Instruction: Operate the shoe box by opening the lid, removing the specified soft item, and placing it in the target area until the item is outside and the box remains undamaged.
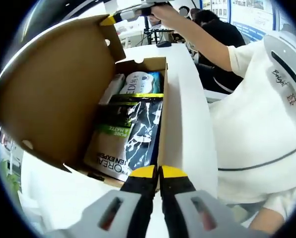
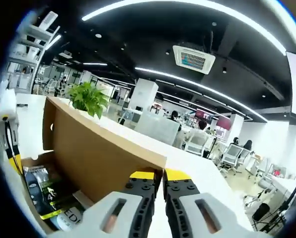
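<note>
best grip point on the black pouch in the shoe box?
Grip the black pouch at its yellow-striped top edge, coming straight down through the open top. It lies flat on the other packs, the raised lid walls one side, and that edge looks exposed.

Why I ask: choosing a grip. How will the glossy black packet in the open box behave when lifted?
The black packet looks like thin glossy film, so it will probably sag when pinched and may slip. It lies flat in the shoe box, so rolling seems unlikely.
</note>
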`<action>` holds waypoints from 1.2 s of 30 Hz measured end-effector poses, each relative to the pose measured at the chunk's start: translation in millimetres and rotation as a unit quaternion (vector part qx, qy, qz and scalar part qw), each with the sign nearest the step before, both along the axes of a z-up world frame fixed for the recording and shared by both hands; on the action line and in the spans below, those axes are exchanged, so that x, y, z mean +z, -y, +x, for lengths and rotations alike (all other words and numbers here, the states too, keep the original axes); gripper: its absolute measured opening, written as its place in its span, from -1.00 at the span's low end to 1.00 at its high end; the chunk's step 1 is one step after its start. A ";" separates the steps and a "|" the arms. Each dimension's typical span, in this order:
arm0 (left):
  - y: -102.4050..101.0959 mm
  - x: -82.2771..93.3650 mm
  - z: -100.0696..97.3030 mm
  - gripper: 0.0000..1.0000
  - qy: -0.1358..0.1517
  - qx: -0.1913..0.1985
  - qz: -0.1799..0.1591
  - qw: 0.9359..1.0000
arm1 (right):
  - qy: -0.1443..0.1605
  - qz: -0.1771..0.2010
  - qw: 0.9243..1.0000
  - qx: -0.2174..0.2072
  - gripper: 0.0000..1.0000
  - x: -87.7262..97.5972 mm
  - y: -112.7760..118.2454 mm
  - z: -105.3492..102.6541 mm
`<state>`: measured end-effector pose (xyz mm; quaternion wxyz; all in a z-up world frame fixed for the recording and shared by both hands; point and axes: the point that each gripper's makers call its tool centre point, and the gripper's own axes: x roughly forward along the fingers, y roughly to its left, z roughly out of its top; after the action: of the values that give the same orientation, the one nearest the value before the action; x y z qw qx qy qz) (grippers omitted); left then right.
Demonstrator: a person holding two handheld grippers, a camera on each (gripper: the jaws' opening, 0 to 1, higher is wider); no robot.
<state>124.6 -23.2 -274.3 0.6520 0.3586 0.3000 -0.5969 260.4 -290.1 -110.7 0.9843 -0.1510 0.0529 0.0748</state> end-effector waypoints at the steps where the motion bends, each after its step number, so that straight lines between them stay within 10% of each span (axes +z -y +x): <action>1: 0.0 -0.1 -0.4 -0.97 0.003 -0.002 0.000 1.000 | -0.002 0.007 1.000 0.006 -0.96 0.2 1.0 1.1; 36: 3.0 -5.1 -0.6 -0.97 0.000 0.003 0.033 0.999 | -0.121 0.022 0.992 0.012 -0.98 -9.5 3.0 45.6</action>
<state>124.0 -26.2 -279.3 0.6415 0.3788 0.3209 -0.5848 306.1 -293.1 -120.2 0.9726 -0.1200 0.1684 0.1060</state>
